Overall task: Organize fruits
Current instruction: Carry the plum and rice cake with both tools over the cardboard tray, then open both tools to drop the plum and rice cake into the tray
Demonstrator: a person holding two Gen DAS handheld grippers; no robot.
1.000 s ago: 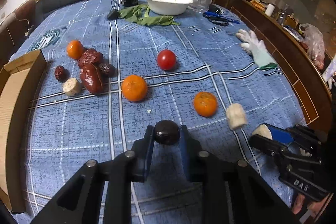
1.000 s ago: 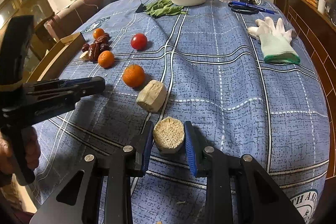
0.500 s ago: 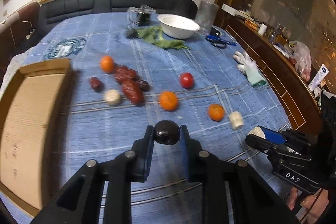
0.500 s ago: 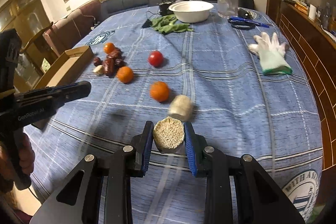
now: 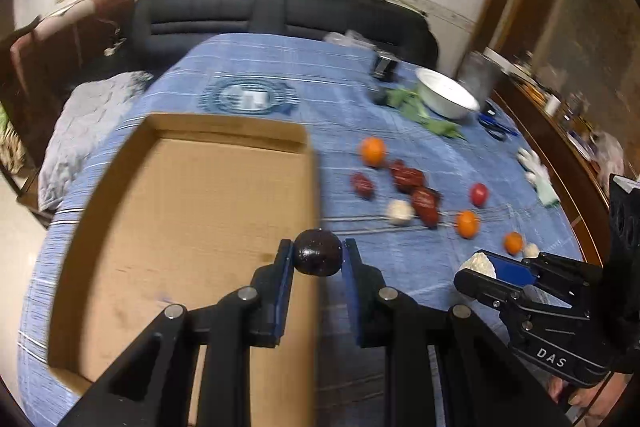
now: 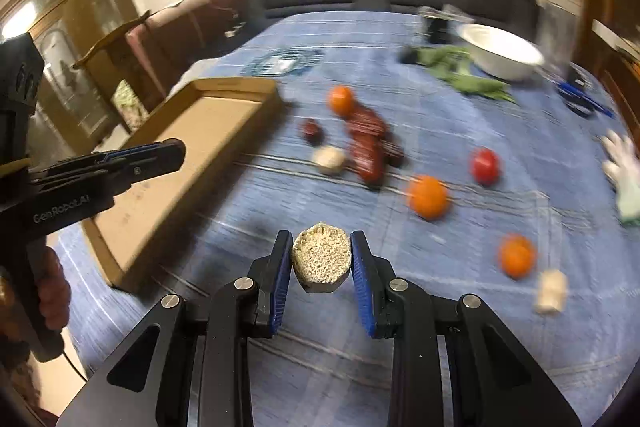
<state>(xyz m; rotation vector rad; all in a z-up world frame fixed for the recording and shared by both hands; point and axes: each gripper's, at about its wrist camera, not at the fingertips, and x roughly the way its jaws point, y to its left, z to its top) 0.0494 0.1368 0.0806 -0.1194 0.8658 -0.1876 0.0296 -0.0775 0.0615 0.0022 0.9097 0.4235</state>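
Observation:
My left gripper [image 5: 318, 259] is shut on a dark round fruit [image 5: 319, 258] and holds it above the right edge of the open cardboard box [image 5: 192, 227]. My right gripper [image 6: 322, 263] is shut on a pale cut sugarcane piece [image 6: 322, 261], held above the blue cloth to the right of the box [image 6: 192, 155]. On the cloth lie three oranges [image 6: 427, 197], a red tomato [image 6: 485, 166], several red dates [image 6: 366, 143] and two more pale pieces [image 6: 329, 159]. The right gripper also shows in the left wrist view [image 5: 480, 267].
A white bowl [image 5: 446, 99] and green leaves [image 5: 424, 115] sit at the far side. A white glove [image 6: 624, 171] lies at the right edge. A dark sofa [image 5: 280, 19] stands behind the table. The blue cloth [image 6: 440, 307] covers the round table.
Both grippers have swung left and risen with their loads. The cardboard box has come under the left gripper; the fruits now lie off to the right.

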